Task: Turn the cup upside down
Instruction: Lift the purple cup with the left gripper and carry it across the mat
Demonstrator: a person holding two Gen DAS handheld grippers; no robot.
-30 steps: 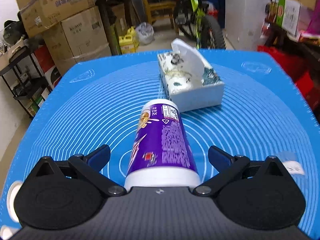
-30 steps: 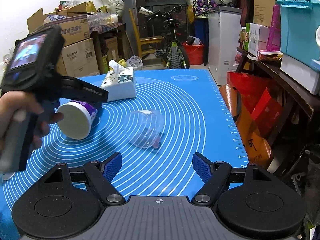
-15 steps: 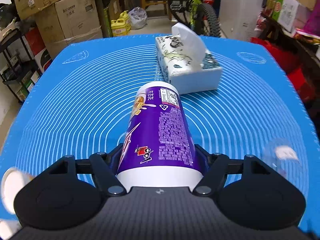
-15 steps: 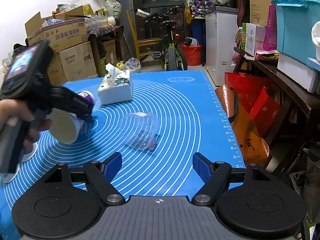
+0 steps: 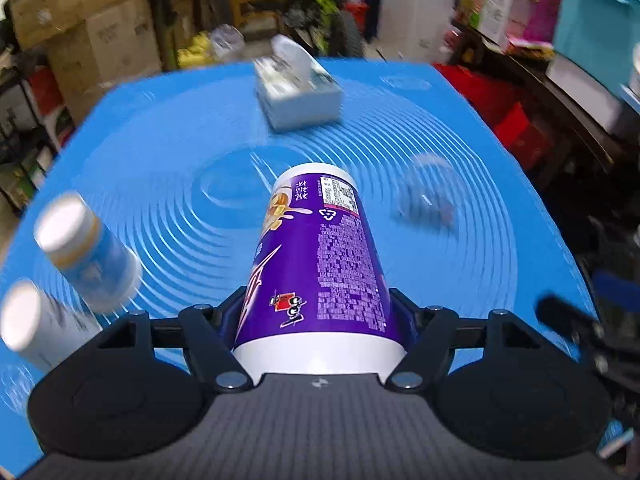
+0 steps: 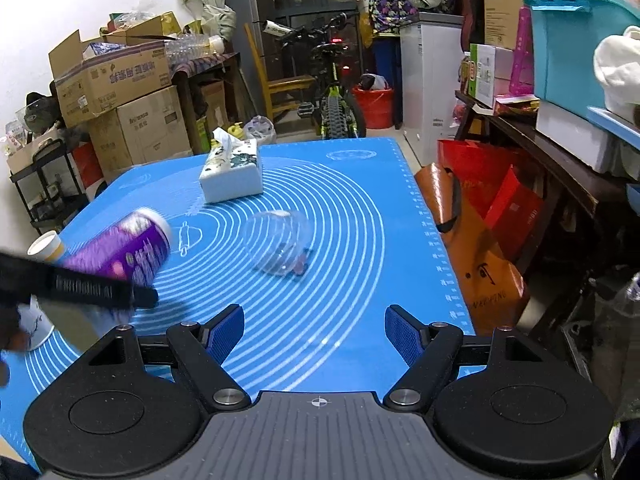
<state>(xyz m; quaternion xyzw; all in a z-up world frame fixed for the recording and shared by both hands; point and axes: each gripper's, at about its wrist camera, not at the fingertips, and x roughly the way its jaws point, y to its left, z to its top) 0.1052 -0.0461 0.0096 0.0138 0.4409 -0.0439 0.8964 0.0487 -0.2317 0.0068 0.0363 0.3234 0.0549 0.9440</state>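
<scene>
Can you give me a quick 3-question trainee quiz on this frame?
1. True or false: the left gripper is shut on the purple cup.
2. Which object lies nearest the clear plastic cup on the blue mat? A) tissue box B) bicycle C) red bucket
3. Fill in: the right gripper is ____, holding nothing.

Key:
1. True. Its fingers press both sides of the cup near the wide end.
2. A. It stands on the mat beyond the clear cup; the others are off the table.
3. open.
</scene>
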